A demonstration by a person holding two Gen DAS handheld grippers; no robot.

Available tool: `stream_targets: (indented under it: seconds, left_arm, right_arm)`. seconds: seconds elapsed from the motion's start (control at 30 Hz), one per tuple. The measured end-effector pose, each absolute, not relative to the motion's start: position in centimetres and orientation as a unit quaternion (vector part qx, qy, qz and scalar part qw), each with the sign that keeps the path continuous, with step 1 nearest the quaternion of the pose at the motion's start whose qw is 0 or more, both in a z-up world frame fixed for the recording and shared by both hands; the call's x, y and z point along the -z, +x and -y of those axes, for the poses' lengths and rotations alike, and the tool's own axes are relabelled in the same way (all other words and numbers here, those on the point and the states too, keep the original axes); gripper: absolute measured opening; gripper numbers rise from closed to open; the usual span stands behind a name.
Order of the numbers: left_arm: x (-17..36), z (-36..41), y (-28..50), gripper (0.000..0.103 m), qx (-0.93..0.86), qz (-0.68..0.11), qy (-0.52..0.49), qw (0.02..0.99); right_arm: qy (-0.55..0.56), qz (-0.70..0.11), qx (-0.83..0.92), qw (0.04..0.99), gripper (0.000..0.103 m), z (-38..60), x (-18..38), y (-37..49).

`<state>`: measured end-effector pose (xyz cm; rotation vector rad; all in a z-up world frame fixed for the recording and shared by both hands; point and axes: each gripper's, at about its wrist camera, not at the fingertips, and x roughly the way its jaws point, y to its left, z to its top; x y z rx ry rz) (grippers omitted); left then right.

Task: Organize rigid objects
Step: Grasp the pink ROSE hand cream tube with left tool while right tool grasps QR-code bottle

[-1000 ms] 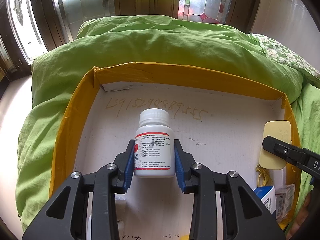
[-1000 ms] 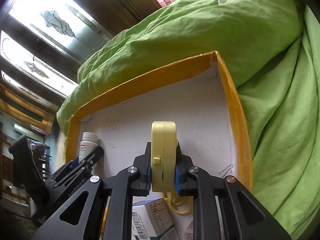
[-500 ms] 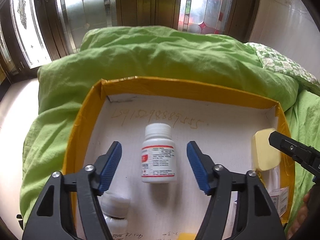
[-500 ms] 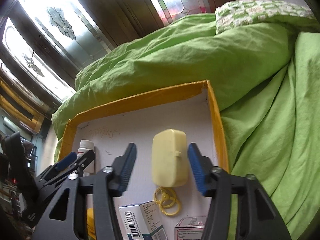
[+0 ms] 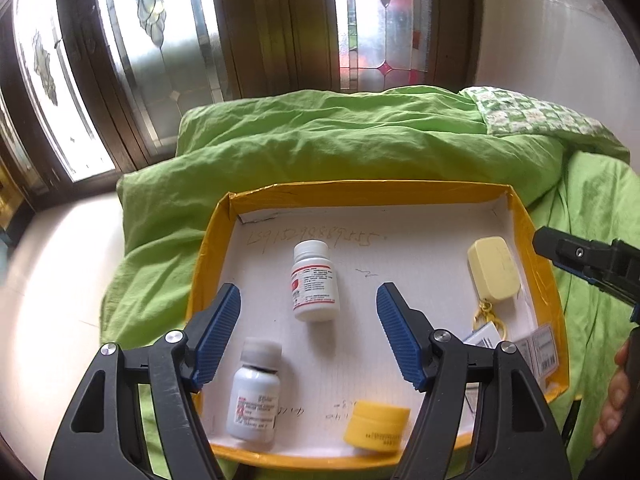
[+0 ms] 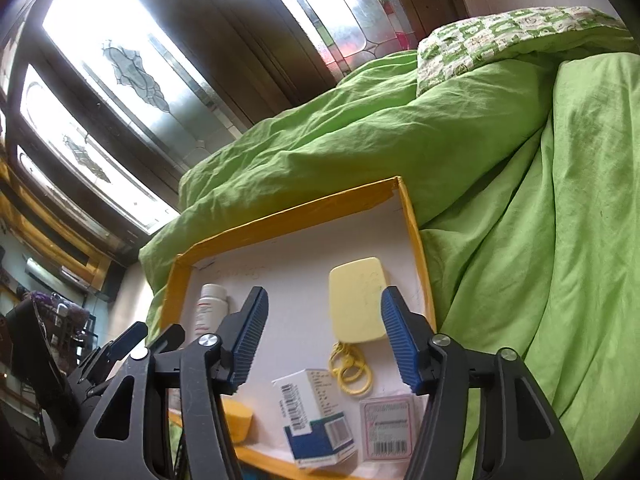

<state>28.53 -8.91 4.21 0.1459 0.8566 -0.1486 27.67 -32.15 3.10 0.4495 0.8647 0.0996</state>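
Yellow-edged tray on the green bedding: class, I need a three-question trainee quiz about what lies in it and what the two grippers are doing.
1. True or false: the left gripper is clamped on the white bottle.
2. What hangs from the pale yellow case? A) yellow rings B) a black strap C) nothing
3. Fill in: the yellow jar sits near the tray's ____ edge.

Key: 1. False; its jaws stand open, the bottle free beyond them. 2. A, the yellow rings. 3. Near.
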Motion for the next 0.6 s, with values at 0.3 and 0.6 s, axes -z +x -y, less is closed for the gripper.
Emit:
stream_targets:
  seconds: [0.3, 0.6]
  left_arm:
    - [-5.7, 9.1, 24.0, 0.078, 0.065, -0.403, 0.07, 0.91]
    - [-4.5, 8.0, 19.1, 0.078, 0.058, -0.418, 0.06, 0.904]
  right_arm:
    - [0.237, -0.405, -0.082, 0.88, 0.071, 31.8, -4.3, 22.8]
    - [0.221, -0.419, -0.122, 0.872, 0.073, 30.8, -4.0, 17.0]
